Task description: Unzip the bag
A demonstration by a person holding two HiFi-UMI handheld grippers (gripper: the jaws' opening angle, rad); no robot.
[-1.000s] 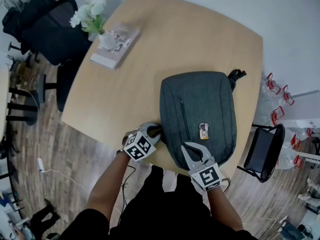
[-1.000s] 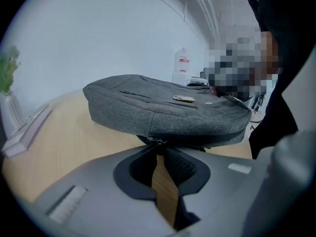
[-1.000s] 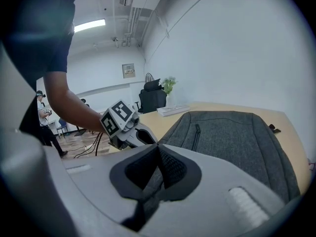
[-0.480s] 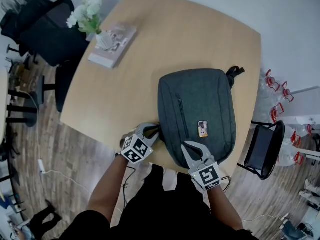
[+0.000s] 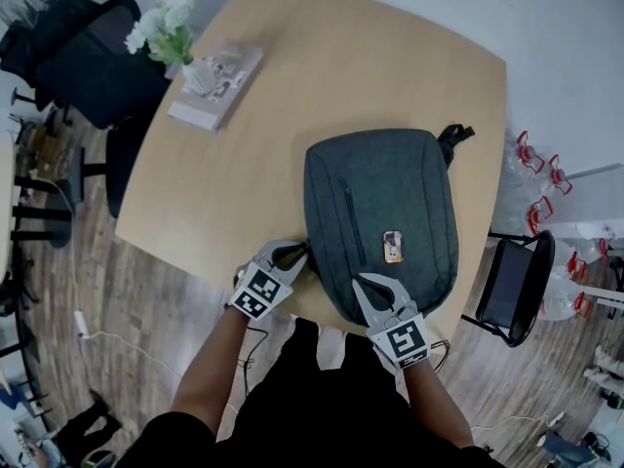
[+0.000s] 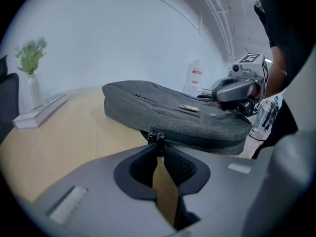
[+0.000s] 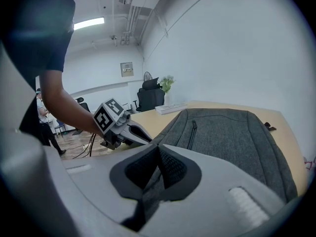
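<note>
The counter [image 5: 292,86] carries a grey bag [image 5: 390,193] lying flat near its front edge. The right gripper [image 5: 369,283], clenched, rests its tips on the bag's near end. The left gripper [image 5: 297,253] pinches the zip pull [image 6: 159,137] at the bag's near-left corner.

bag [image 5: 390,193]: 1 | grippers: 2 – left gripper [image 5: 296,254], right gripper [image 5: 374,283] | table [image 5: 370,66]: 1 | flower vase [image 5: 198,76]: 1 | book [image 5: 222,91]: 1 | black chairs [image 5: 514,291]: 2 | zipper pull [image 6: 159,138]: at least 1
</note>
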